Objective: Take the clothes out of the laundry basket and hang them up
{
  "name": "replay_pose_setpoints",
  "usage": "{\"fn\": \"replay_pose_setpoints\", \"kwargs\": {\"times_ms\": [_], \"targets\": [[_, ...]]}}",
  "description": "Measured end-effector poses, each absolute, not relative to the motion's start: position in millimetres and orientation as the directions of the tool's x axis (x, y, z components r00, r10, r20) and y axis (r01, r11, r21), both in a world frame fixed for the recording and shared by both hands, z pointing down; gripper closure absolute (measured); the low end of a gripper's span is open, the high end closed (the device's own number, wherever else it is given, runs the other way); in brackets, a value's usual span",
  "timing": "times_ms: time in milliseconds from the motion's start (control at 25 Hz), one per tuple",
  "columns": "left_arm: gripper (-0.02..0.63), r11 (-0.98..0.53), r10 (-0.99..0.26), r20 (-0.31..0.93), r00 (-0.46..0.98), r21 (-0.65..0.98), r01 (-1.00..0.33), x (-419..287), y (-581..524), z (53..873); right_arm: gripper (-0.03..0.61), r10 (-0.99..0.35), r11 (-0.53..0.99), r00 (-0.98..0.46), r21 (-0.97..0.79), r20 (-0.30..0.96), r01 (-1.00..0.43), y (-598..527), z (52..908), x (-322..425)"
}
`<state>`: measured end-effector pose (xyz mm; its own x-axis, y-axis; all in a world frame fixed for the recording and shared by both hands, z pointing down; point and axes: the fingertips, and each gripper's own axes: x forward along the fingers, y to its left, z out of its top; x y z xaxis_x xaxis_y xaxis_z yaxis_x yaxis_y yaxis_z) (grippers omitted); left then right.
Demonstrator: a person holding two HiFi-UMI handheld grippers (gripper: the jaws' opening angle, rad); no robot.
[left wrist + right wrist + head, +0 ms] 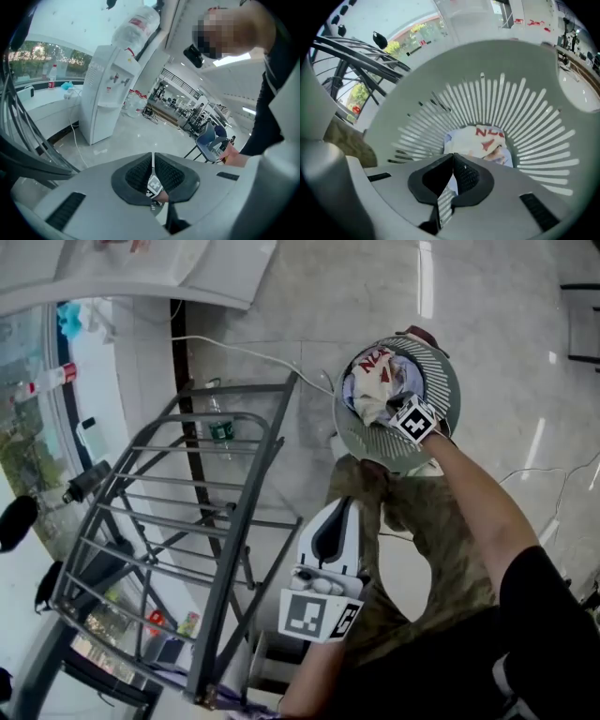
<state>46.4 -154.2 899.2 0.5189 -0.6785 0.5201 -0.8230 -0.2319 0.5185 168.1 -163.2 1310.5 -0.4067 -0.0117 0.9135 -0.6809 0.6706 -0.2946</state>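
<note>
**A:** Nearest first: the left gripper (153, 157)?
**B:** Fingers pressed together, nothing between them (it's beside the grey drying rack (178, 521)).
**A:** And the right gripper (453, 161)?
**B:** Down inside the laundry basket (525, 140), fingers closed on a strip of striped cloth (444, 206).
**A:** The other clothes (380, 390)?
**B:** Crumpled at the basket's bottom, a white piece (480, 138) with red print on top. The basket stands on the pale floor (487, 296).

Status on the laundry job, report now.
Left tool shut, empty, near body. Right tool inside laundry basket, shut on white garment. Drying rack alongside; lift path looks clear.
</note>
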Motion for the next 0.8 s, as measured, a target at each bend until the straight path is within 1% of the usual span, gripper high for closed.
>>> {"fn": "replay_pose_setpoints", "kwargs": {"times_ms": [160, 280, 400, 520, 640, 800], "targets": [[0.596, -0.188, -0.671, 0.536, 0.513, 0.547, -0.816, 48.6, -139.7, 847.6, 0.577, -0.08, 0.681, -0.485, -0.307, 0.871, -0.665, -155.0, 1196.5, 177.3], [0.597, -0.179, -0.659, 0.566, 0.496, 0.523, -0.833, 44.4, -124.9, 813.7, 0.578, -0.135, 0.618, -0.533, -0.349, 0.835, -0.704, -150.2, 1113.2, 189.3], [0.597, -0.135, -0.667, 0.578, 0.471, 0.527, -0.839, 44.2, -115.0, 790.3, 0.578, -0.172, 0.586, -0.58, -0.391, 0.796, -0.71, -149.2, 1035.0, 204.2], [0.595, -0.094, -0.69, 0.568, 0.449, 0.545, -0.833, 44.6, -116.1, 771.7, 0.578, -0.206, 0.605, -0.629, -0.408, 0.749, -0.684, -155.8, 948.2, 214.1], [0.597, -0.066, -0.695, 0.567, 0.443, 0.563, -0.824, 33.5, -121.8, 757.0, 0.578, -0.24, 0.646, -0.703, -0.431, 0.669, -0.63, -159.5, 851.6, 202.2], [0.595, -0.121, -0.665, 0.566, 0.487, 0.562, -0.818, 29.5, -136.9, 749.1, 0.578, -0.312, 0.696, -0.773, -0.422, 0.552, -0.582, -178.9, 715.0, 193.9]]}}
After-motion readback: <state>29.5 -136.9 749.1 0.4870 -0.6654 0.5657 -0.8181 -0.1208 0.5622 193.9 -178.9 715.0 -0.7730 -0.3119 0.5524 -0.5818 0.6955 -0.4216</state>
